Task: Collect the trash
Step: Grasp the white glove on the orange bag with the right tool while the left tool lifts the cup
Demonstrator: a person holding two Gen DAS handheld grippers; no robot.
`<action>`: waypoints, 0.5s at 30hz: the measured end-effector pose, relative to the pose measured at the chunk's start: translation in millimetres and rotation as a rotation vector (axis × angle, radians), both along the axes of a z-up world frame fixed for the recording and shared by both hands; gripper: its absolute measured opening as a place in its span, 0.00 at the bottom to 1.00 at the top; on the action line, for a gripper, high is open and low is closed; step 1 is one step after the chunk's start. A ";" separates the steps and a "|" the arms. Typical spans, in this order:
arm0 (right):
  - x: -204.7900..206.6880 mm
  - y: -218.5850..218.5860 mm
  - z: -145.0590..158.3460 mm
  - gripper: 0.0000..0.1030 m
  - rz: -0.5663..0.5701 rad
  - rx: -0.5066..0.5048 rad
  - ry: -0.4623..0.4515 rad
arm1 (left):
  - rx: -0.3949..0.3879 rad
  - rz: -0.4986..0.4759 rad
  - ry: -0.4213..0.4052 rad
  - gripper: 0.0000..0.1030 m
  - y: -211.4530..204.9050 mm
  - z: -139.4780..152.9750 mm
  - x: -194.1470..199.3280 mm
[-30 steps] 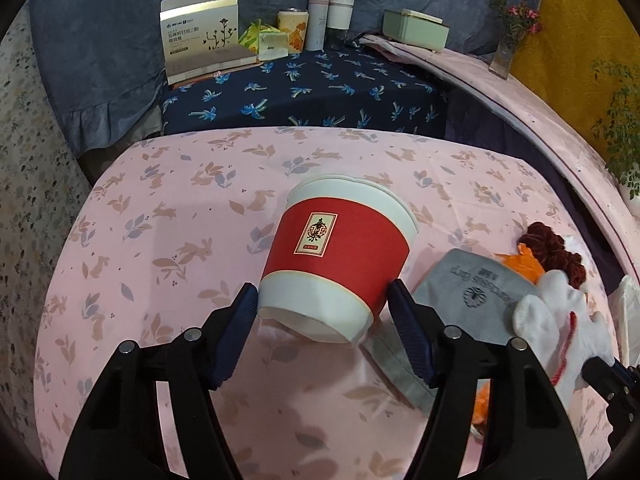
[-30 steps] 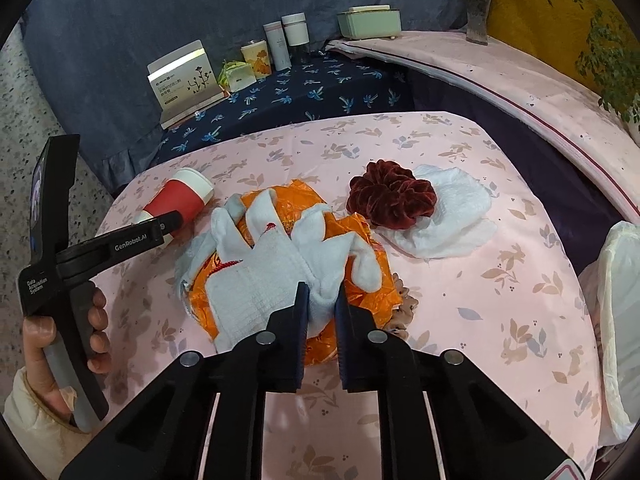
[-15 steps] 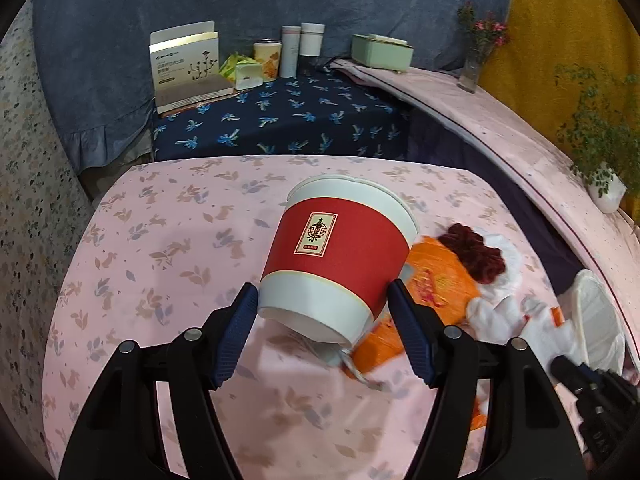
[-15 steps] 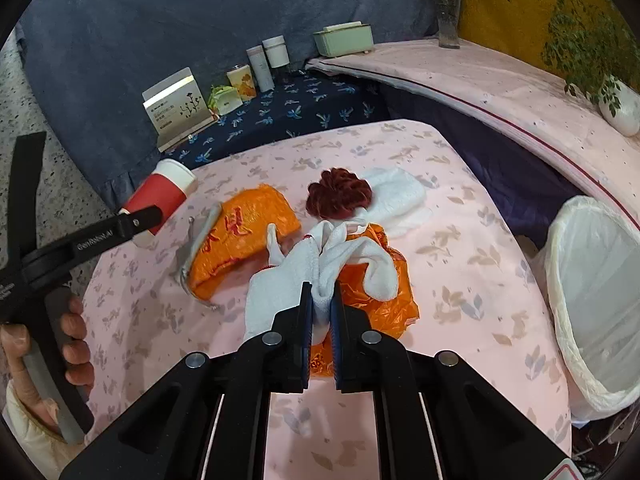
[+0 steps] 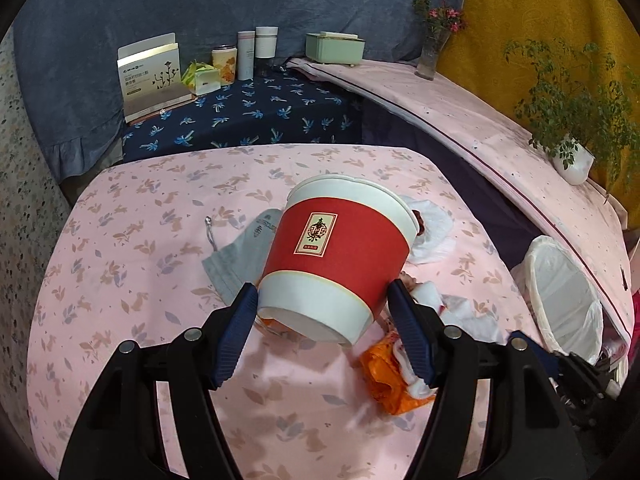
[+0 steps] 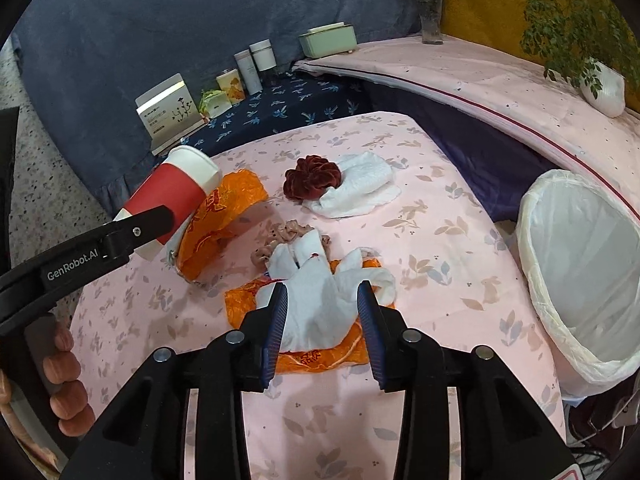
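Observation:
A red and white paper cup (image 5: 340, 248) hangs tilted above the pink tablecloth, with my left gripper (image 5: 322, 297) shut on its base. The right wrist view shows the same cup (image 6: 172, 192) at the left. My right gripper (image 6: 322, 306) is low over the table and its jaws are opening. A white glove (image 6: 312, 276) lies between them on an orange wrapper (image 6: 316, 360), and the pads stand off it. A second orange bag (image 6: 224, 208), a dark red scrunchie (image 6: 312, 178), a white tissue (image 6: 360, 188) and a grey mask (image 5: 240, 256) lie on the cloth.
A bin with a white liner (image 6: 580, 264) stands off the table's right edge. Behind, a dark blue floral surface (image 5: 248, 120) carries a card box, tins and bottles. A pink shelf (image 6: 500, 80) at the right holds a vase and a potted plant. A person's hand (image 6: 64, 380) grips the left handle.
The right jaws have parted and the glove now lies loose on the orange wrapper. The left gripper has carried the cup up and to the right, toward the bin.

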State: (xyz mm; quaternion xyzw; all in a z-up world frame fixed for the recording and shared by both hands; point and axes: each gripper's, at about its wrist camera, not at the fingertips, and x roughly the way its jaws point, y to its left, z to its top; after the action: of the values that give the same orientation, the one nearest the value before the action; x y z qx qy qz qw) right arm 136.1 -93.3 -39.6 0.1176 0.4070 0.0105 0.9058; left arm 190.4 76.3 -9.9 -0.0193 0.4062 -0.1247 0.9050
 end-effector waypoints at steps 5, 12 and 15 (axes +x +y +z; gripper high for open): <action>14.0 20.1 -19.9 0.41 0.050 -0.025 0.049 | 0.003 -0.001 0.011 0.62 -3.1 -4.4 -3.9; 22.2 30.4 -47.2 0.48 0.053 -0.086 0.089 | 0.017 0.003 0.030 0.62 -3.2 -13.9 -3.9; 22.6 30.4 -47.1 0.18 0.060 -0.129 0.089 | 0.022 0.003 0.035 0.62 -4.1 -16.6 -4.2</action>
State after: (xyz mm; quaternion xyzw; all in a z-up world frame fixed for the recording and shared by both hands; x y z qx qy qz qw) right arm 158.8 -62.9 -86.7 0.0469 0.4501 0.0062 0.8917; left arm 186.2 72.1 -26.5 -0.0122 0.4231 -0.1184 0.8982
